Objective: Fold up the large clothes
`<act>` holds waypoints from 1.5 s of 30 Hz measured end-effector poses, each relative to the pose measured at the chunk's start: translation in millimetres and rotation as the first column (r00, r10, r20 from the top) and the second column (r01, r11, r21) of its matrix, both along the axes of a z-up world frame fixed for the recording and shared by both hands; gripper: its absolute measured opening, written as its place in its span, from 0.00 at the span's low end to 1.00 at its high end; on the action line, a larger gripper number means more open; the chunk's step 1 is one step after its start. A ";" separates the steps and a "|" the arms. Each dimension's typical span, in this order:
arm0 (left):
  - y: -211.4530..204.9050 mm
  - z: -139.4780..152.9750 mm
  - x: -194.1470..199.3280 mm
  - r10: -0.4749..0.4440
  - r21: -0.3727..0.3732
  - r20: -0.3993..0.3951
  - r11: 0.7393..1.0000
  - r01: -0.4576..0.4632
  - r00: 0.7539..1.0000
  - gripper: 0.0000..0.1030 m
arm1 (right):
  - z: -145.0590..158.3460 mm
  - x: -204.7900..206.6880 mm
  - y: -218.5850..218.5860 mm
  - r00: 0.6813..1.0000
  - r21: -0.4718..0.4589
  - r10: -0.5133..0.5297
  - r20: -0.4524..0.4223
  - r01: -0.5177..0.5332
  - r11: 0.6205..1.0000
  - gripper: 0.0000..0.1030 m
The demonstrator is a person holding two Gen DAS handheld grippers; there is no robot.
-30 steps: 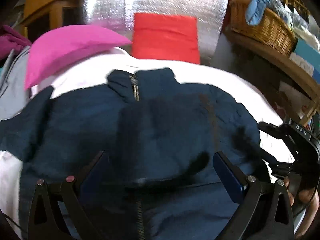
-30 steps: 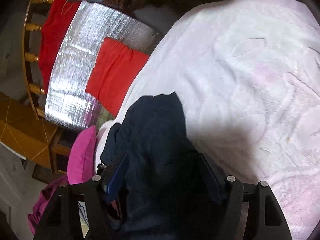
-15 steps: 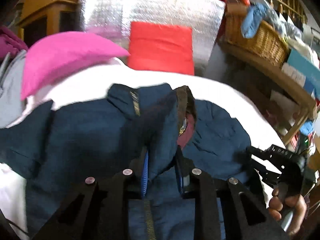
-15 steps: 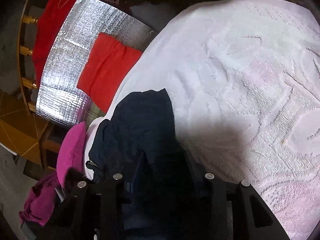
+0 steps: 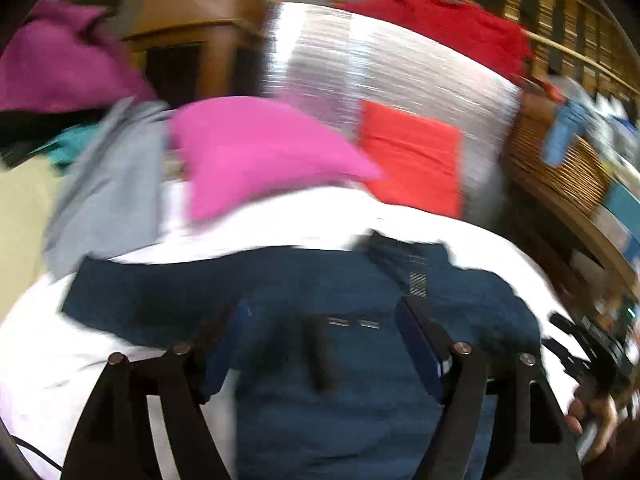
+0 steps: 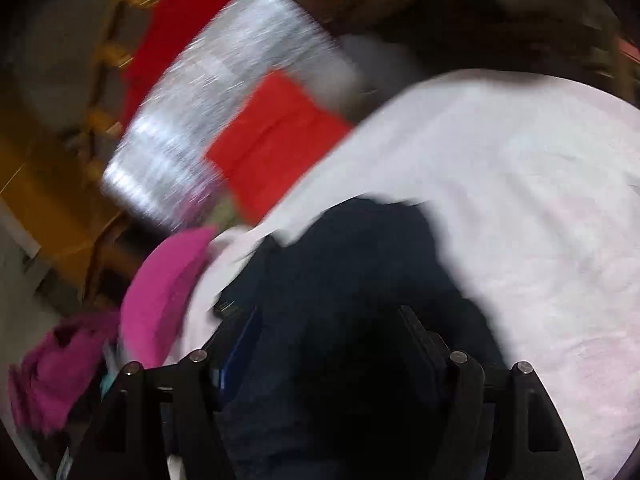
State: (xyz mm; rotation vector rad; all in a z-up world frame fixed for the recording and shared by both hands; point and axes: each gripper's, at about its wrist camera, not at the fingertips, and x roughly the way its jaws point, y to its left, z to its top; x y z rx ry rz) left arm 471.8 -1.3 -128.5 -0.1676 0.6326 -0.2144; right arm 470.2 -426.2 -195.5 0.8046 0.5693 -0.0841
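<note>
navy jacket (image 5: pixel 360 360) lies spread on the white bedcover (image 5: pixel 60 360), zip side up, collar toward the pink pillow (image 5: pixel 260 152) and red cushion (image 5: pixel 412 160). both views are smeared by motion.

change noted: half a second ago the left gripper (image 5: pixel 324 340) was pinched tight on a raised flap of the jacket front; now its jaws stand wide apart with nothing between them, and the flap lies flat again. the right gripper (image 6: pixel 328 344) likewise was closed on dark cloth and now stands well open over the jacket (image 6: pixel 360 280), holding nothing that can be seen. judgement: a fold of the front panel has just been laid down and released; the garment still looks broad, one sleeve stretched out to the left, so further folds appear to remain.

containers: a wicker basket (image 5: pixel 560 168) sits on the shelf at the right, with a blue cloth (image 5: pixel 564 132) hanging over its rim; other contents too blurred to identify. loose garments, grey (image 5: pixel 108 184) and magenta (image 5: pixel 60 60), are heaped beyond the bed's left edge.
</note>
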 end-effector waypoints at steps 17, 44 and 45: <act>197.4 -132.5 63.5 0.223 -0.533 -0.425 0.722 -0.441 0.877 0.75 | -24.1 45.5 94.4 0.972 -0.025 0.222 -0.072 -0.224 0.974 0.46; -19.1 37.0 23.3 -0.081 -0.271 0.074 0.958 0.098 0.994 0.05 | 8.0 -25.4 -2.5 1.000 -0.015 -0.012 -0.003 0.012 1.000 0.46; -43.0 38.0 16.7 -0.139 -0.250 0.078 0.956 0.154 0.987 0.04 | 7.7 -28.7 -8.8 1.000 -0.004 -0.021 -0.004 0.021 1.000 0.46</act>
